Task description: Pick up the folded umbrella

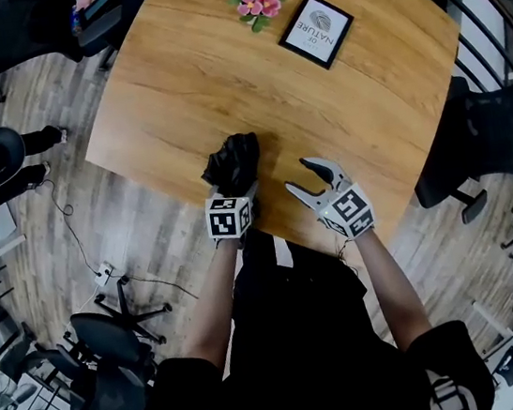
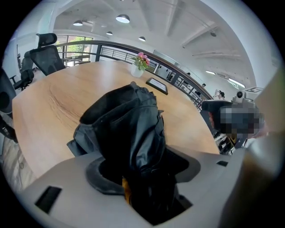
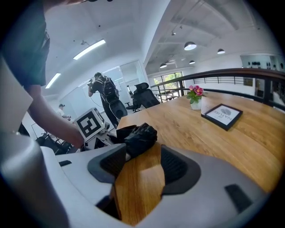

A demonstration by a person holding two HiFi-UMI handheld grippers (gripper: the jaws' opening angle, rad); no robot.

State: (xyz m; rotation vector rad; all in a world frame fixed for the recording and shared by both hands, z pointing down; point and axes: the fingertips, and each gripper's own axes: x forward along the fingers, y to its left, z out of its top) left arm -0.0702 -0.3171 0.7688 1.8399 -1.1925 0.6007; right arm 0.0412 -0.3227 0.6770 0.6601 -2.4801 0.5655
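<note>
The folded umbrella (image 1: 232,163), a crumpled bundle of black fabric, lies near the front edge of the wooden table (image 1: 218,63). My left gripper (image 1: 232,182) reaches into its near end, and the fabric hides the fingertips in the head view. In the left gripper view the umbrella (image 2: 129,124) fills the gap between the jaws of the left gripper (image 2: 138,164), which is shut on it. My right gripper (image 1: 305,178) hovers to the right of the umbrella, open, with only bare wood between its jaws. The right gripper view shows the umbrella (image 3: 138,136) ahead and to the left of that gripper (image 3: 142,162).
A small pot of pink flowers (image 1: 255,4) and a black-framed picture (image 1: 315,30) stand at the table's far side. A black office chair (image 1: 484,139) sits off the right edge, another chair (image 1: 105,339) on the floor at lower left. A railing (image 2: 111,46) runs behind the table.
</note>
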